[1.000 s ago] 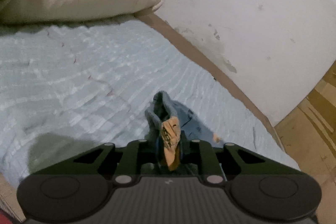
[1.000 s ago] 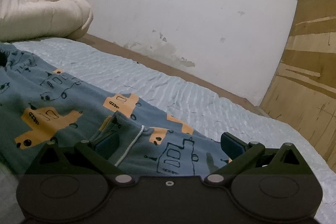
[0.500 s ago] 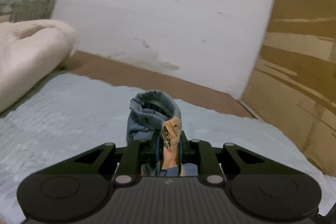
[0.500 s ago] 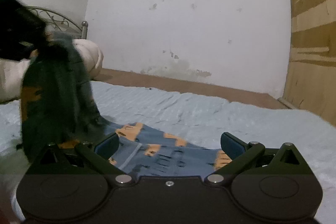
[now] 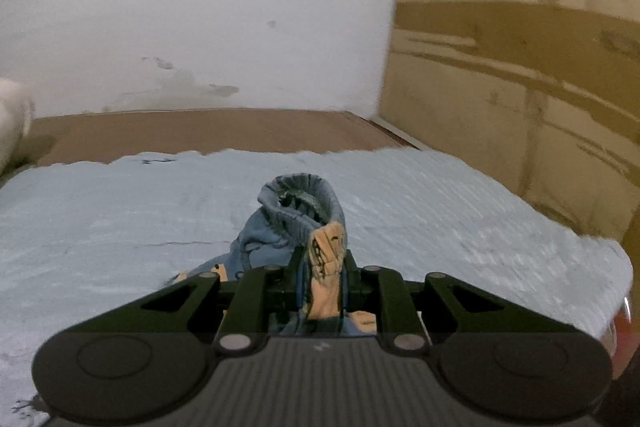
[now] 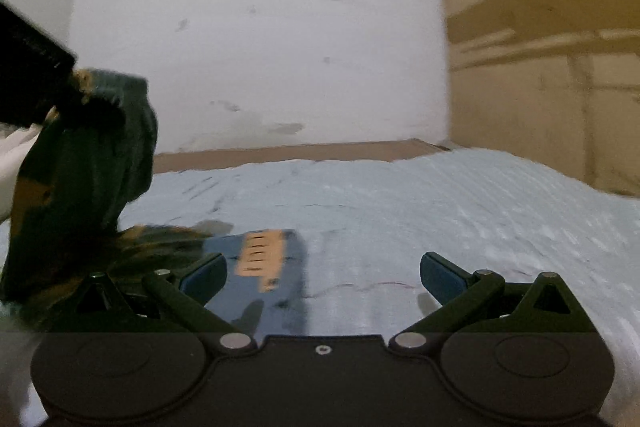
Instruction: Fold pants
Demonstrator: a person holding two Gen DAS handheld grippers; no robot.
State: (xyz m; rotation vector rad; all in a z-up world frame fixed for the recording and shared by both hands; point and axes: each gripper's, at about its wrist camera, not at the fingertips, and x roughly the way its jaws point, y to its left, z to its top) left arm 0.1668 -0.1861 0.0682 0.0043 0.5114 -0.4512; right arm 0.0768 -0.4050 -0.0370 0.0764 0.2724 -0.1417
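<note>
The pants [image 5: 296,211] are blue with orange vehicle prints. In the left wrist view my left gripper [image 5: 322,267] is shut on a bunched fold of them, and the gathered cloth rises in front of the jaws above the bed. In the right wrist view the same gripper [image 6: 60,87] shows at the upper left, lifting a dark hanging part of the pants [image 6: 88,163]. A flat part with an orange print [image 6: 264,259] lies on the bed just ahead. My right gripper [image 6: 322,267] stands open above that flat part, with nothing pinched.
A light blue ribbed sheet [image 5: 460,211] covers the bed, with a brown bed edge [image 5: 200,131] along a stained white wall [image 5: 200,7]. A wooden wardrobe [image 5: 520,67] stands to the right. A cream duvet [image 5: 12,115] shows at the far left.
My left gripper has carried the pinched pants up and to the right, rolling as it went. The right gripper has swung right, still open; less of the pants now lies before it.
</note>
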